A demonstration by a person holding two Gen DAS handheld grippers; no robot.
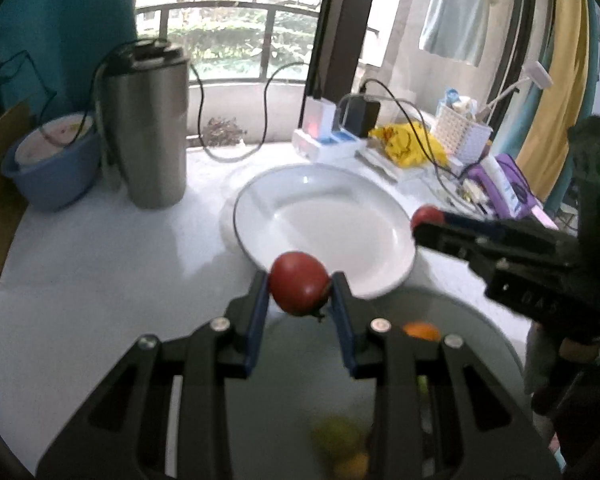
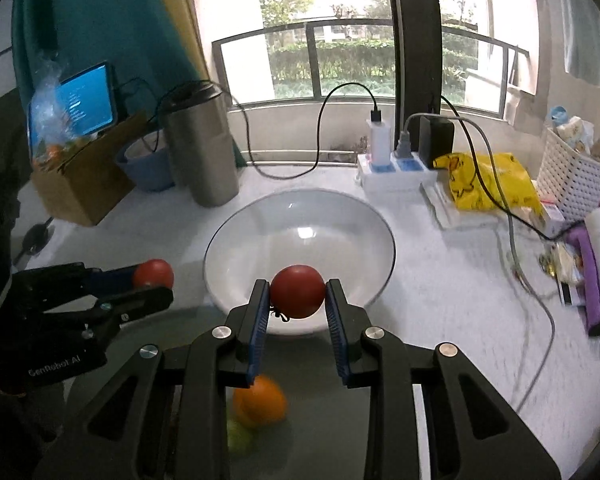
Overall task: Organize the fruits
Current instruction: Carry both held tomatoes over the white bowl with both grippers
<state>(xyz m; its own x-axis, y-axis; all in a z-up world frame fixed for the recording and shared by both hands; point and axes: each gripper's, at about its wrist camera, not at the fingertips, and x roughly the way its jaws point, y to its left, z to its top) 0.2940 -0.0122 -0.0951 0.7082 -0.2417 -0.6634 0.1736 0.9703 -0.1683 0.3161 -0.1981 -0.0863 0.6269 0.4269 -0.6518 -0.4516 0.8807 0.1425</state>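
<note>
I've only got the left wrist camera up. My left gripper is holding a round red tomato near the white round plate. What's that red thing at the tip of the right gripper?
Observer: The right gripper is shut on a second round red tomato, pinched squarely between its blue pads.
Operator: Where is that one hanging?
Observer: In the right wrist view it hangs in front of the near rim of the white round plate.
Operator: Any other fruit I can't see?
Observer: A clear plastic bag holding what look like orange and green fruits sits in an open brown cardboard box at the far left.
</note>
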